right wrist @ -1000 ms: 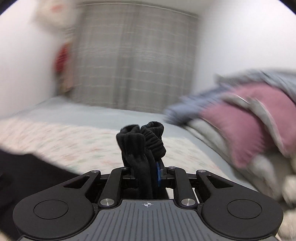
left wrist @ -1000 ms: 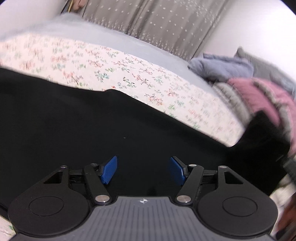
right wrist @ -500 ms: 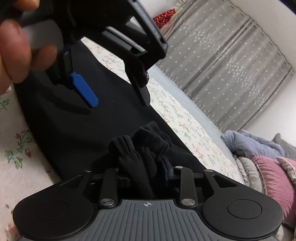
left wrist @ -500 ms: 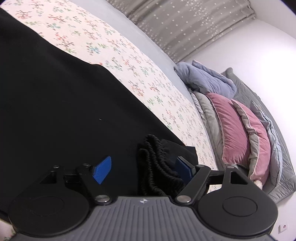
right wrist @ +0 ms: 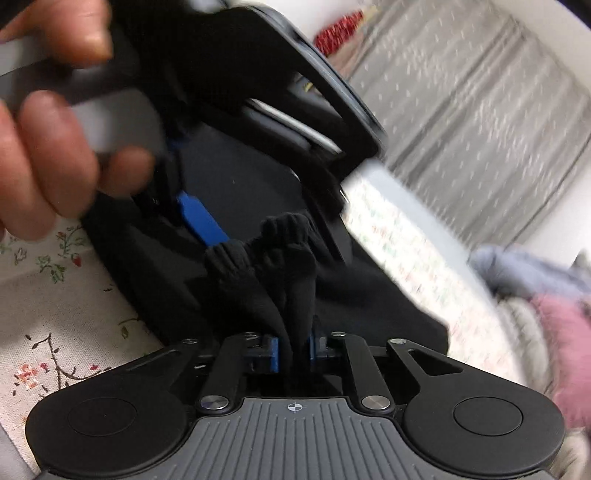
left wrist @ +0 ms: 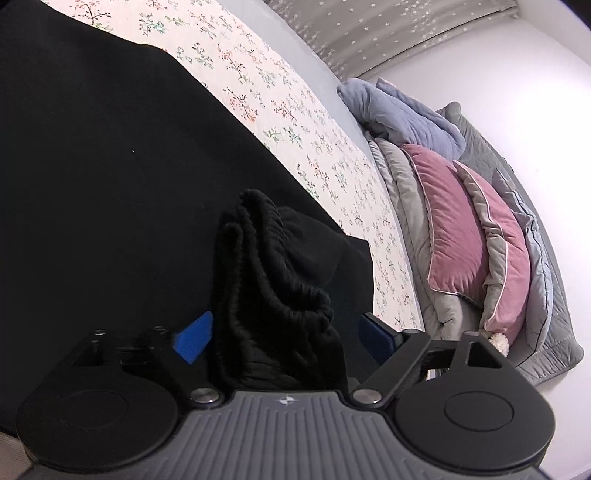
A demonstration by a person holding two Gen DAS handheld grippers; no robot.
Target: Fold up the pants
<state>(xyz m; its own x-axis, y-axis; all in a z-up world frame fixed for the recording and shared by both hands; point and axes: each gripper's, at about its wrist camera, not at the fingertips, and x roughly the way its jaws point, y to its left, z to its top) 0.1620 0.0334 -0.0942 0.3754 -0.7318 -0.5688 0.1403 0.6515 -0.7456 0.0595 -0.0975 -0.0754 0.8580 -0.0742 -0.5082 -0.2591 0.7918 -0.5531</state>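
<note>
Item 1, my right gripper (right wrist: pixel 293 354): jaws pinched tight on the bunched, ribbed black knit waistband (right wrist: pixel 284 254) of the black pants, after a brief loosening and re-closing. The gathered fabric stands up from between my blue pads toward twelve o'clock.

Item 2, my left gripper (left wrist: pixel 284 332): jaws just spread to full width, the same bunched waistband standing between the blue pads (left wrist: pixel 194 339), neither pad pressing it.

Item 3, the black pants (left wrist: pixel 92 166): spread flat across the floral-print bedsheet (left wrist: pixel 295 122), filling nine through twelve o'clock of the left view.

Item 4, surroundings: pink and grey cushions (left wrist: pixel 476 236) at three o'clock; grey star-print curtain (left wrist: pixel 388 26) at one o'clock.

Handling note, as I judge it: this looks like a hand-over of the waistband. I should close my left pads squarely on all gathered layers, low on the bunch, before my right lets go, so no layer slips and skews the fold.
</note>
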